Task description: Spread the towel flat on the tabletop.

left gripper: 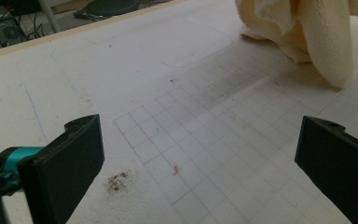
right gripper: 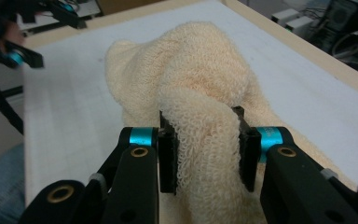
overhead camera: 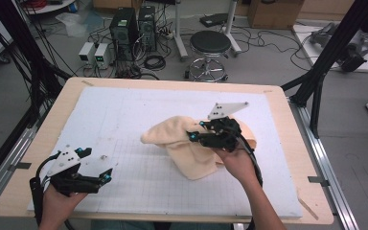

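Note:
A cream terry towel [overhead camera: 179,141] lies bunched on the white grid mat [overhead camera: 124,115], right of centre. My right gripper [overhead camera: 196,131] is shut on a raised fold of it. In the right gripper view the pads [right gripper: 168,154] squeeze that thick fold [right gripper: 204,140], and the rest of the towel [right gripper: 200,70] mounds beyond. My left gripper [overhead camera: 95,164] sits open over the mat's front left corner, well apart from the towel. Between its wide-spread jaws [left gripper: 200,149] there is bare mat, with the towel [left gripper: 307,28] at the upper right.
The mat covers a wooden table [overhead camera: 43,143] with a narrow bare rim. Small dirt specks [left gripper: 116,182] mark the mat near the left gripper. Beyond the table stand a black stool [overhead camera: 210,45], computer towers [overhead camera: 124,28] and floor cables. Black frame posts [overhead camera: 326,62] flank the table.

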`<state>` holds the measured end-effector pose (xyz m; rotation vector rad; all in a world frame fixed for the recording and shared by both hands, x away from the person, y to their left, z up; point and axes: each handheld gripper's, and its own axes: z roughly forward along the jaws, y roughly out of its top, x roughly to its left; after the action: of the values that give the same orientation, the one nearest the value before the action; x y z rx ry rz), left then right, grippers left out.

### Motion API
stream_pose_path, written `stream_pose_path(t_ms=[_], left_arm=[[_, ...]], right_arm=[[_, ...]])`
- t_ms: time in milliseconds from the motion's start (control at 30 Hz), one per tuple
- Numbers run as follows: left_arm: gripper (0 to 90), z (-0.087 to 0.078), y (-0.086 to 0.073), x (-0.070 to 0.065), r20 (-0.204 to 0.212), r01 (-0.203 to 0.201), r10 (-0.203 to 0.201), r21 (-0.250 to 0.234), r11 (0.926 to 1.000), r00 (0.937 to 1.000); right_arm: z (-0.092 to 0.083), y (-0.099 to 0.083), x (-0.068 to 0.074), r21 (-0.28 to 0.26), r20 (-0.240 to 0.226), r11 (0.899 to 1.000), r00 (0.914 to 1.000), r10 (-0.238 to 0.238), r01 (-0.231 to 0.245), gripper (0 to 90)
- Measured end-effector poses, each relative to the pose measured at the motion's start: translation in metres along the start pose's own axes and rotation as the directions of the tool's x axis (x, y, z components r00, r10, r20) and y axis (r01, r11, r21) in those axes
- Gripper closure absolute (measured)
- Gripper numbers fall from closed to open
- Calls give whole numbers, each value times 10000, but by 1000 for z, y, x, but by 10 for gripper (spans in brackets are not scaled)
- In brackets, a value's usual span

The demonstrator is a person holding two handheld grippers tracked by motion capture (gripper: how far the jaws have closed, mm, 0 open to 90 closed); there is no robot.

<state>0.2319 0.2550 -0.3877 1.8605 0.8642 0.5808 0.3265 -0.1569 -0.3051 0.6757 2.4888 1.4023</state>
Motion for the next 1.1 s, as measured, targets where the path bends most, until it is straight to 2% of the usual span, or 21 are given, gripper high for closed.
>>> stream_pose_path(t_ms=[200,267,333,433,533,633,700,733,833,1000,1100], left_arm=[[18,0,0,0,14,39,-38,-62,10000,10000],[17,0,0,0,36,55,-55,-71,10000,10000],[18,0,0,0,52,65,-64,-71,10000,10000],[18,1,0,-1,86,40,-39,-68,10000,10000],[18,1,1,-2,134,14,-13,-24,10000,9999],[18,2,0,-3,183,-16,16,-16,10000,9998],[18,3,0,-4,204,-61,61,22,10000,9998],[18,4,1,-4,251,-61,60,37,10000,9997],[18,6,1,-4,303,2,-1,-16,10000,9995],[18,9,2,-7,367,-142,139,72,9999,9992],[18,12,4,-10,415,-147,144,54,9999,9990]], right_arm=[[19,32,16,-258,-563,9980,9967,-583,570,689],[28,37,19,-181,-801,9978,9947,-647,634,687],[39,37,20,128,-940,9979,9937,-616,631,681],[65,23,14,800,-1011,9954,9938,-452,534,672],[95,-4,1,1686,-952,9856,9954,56,106,653],[109,-24,-11,1817,-784,9827,9956,515,-365,619],[109,-26,-12,1632,-771,9857,9955,559,-427,588],[105,-24,-11,1286,-601,9914,9976,340,-260,513],[93,-19,-6,916,-290,9957,9995,-93,120,441],[61,-15,3,210,-55,9989,9992,-406,407,381],[40,-18,10,-184,62,9980,9982,-599,600,381]])
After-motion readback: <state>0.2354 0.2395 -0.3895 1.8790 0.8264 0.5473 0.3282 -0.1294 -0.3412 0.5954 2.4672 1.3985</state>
